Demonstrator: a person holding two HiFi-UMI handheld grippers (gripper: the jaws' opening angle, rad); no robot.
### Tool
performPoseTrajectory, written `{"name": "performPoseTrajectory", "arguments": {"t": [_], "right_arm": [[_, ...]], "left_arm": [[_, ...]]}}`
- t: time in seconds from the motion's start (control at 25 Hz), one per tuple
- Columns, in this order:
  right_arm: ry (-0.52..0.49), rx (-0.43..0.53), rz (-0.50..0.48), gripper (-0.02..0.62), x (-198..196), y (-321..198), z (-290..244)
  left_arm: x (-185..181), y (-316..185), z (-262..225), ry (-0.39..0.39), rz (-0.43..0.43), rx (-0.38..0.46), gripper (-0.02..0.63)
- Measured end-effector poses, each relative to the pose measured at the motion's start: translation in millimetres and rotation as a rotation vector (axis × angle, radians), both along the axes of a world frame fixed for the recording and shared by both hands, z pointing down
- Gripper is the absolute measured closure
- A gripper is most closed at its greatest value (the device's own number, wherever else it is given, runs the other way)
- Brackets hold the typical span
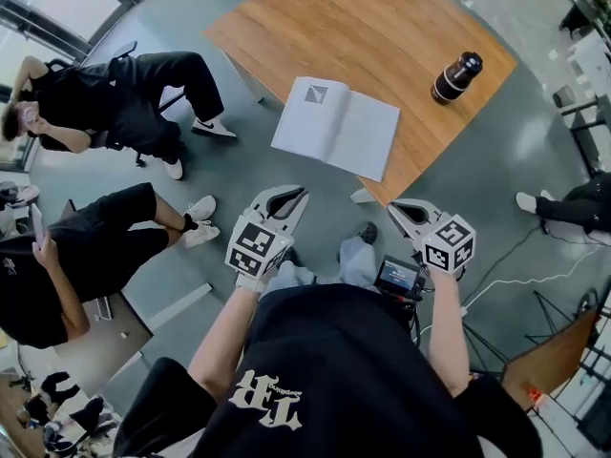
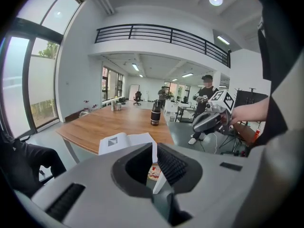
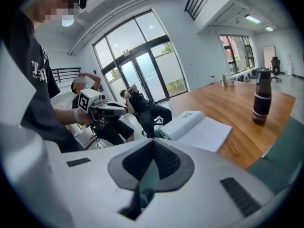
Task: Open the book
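The book (image 1: 334, 127) lies open with white pages up, near the front corner of the wooden table (image 1: 382, 27). Both grippers hang over the floor in front of that corner, apart from the book. My left gripper (image 1: 291, 196) points at the book (image 2: 126, 141); its jaws (image 2: 155, 148) stand a narrow gap apart with nothing between them. My right gripper (image 1: 401, 208) is shut and empty, its tips meeting (image 3: 153, 144). From the right gripper view the book (image 3: 199, 127) shows its thick left half bulging up.
A dark bottle (image 1: 456, 76) stands upright on the table's right side, beyond the book. Two people in black sit at the left (image 1: 143, 93) (image 1: 76, 246). Another person's shoe (image 1: 530, 201) and cables lie on the floor at right.
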State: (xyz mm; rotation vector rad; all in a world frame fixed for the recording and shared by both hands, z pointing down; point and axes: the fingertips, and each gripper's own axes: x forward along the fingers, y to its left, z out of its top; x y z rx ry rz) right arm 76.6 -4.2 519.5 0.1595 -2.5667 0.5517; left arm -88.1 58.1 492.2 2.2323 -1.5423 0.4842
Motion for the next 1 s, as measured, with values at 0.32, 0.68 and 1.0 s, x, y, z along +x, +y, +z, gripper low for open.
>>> {"name": "performPoseTrajectory", "arguments": {"t": [0.32, 0.68, 1.0], "right_arm": [[0.008, 0.084, -0.067, 0.609, -82.8, 82.7, -15.7], [0.027, 0.162, -0.005, 0.609, -93.0, 149.6, -24.5], [0.051, 0.238, 0.065, 0.609, -80.6, 182.4, -31.0]], "left_arm": [[-70.2, 91.3, 7.8, 0.034, -0.032, 0.012, 0.571], [-90.5, 151.1, -1.8, 0.066, 0.028, 0.076, 0.571], [-86.2, 179.4, -11.1, 0.069, 0.117, 0.125, 0.571]]}}
